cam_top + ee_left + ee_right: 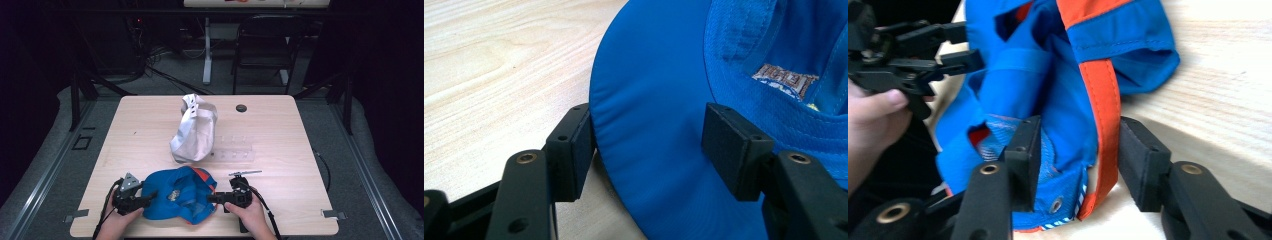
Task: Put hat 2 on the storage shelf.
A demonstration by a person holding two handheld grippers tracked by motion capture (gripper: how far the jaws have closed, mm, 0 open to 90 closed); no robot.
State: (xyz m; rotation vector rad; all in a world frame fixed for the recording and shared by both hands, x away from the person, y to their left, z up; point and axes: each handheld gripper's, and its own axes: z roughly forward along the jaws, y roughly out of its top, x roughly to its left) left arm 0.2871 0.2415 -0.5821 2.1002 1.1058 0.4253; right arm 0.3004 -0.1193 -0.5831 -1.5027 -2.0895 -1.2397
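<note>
We see a blue cap [178,195] lying near the front edge of the wooden table [140,130], between two hands. It has orange trim on the side away from the brim.

The left hand [114,226] comes up from the bottom and holds the left gripper [148,199] low and flat, pointing to the right at the cap. In the left gripper view, its jaws are spread apart, one on each side of the cap's brim [649,135]. One jaw is right against the brim's edge. The other sits over the top of the brim. They are not squeezing it.

The right hand [248,212] also comes up from the bottom and holds the right gripper [212,199] flat, pointing to the left. In the right gripper view, its jaws are spread apart too, with the cap's back edge and an orange strap [1104,125] between them. The strap looks close to one jaw, but we cannot tell if it touches. That view also shows the left gripper [968,47] farther off, at the far side of the cap.

A grey cap [194,130] sits farther back, near the middle of the table. A clear plastic tray [234,148] lies just beside it. A small dark round spot [241,108] is near the far edge.
</note>
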